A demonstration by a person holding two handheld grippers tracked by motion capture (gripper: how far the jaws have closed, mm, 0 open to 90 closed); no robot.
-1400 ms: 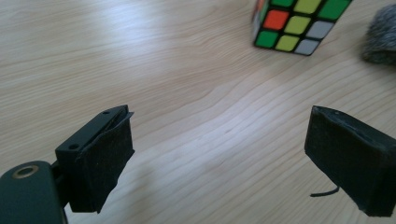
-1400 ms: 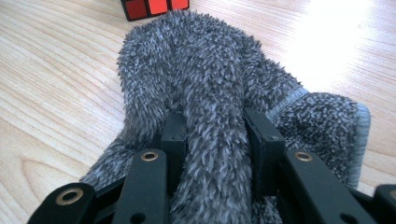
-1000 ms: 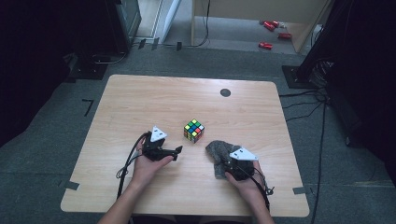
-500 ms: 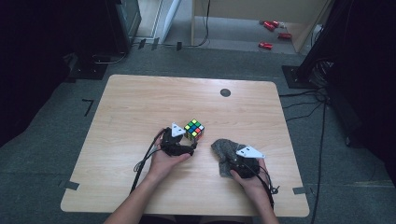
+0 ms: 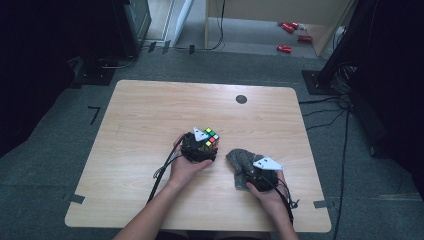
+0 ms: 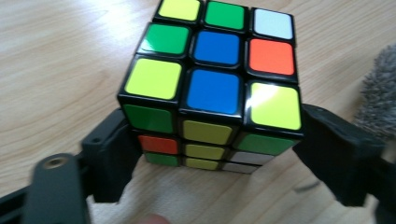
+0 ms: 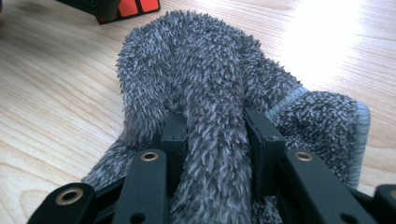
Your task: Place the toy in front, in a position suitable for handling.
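A: Item one, puzzle cube (image 6: 212, 86). Where does it sit?

B: On the wooden table (image 5: 150, 120), near the middle, a little toward the person's side. Scrambled faces: yellow, green, blue, orange and white stickers on top.

A: Item two, left gripper (image 6: 212, 149)?

B: Jaws spread and standing either side of the cube's lower half. The left jaw looks to be against the cube's side; whether the right one touches, I cannot tell. The cube rests on the wood. From above, the left gripper (image 5: 199, 146) covers the cube's near-left part.

A: Item three, right gripper (image 7: 215, 140)?

B: Jaws drawn in on a raised fold of a grey shaggy cloth (image 7: 201, 70), pinching it between the pads.

A: The cloth's position?

B: Lying bunched on the table, just right of the cube, near the front-right edge. A corner of the cube shows just beyond the cloth's far end, apart from it.
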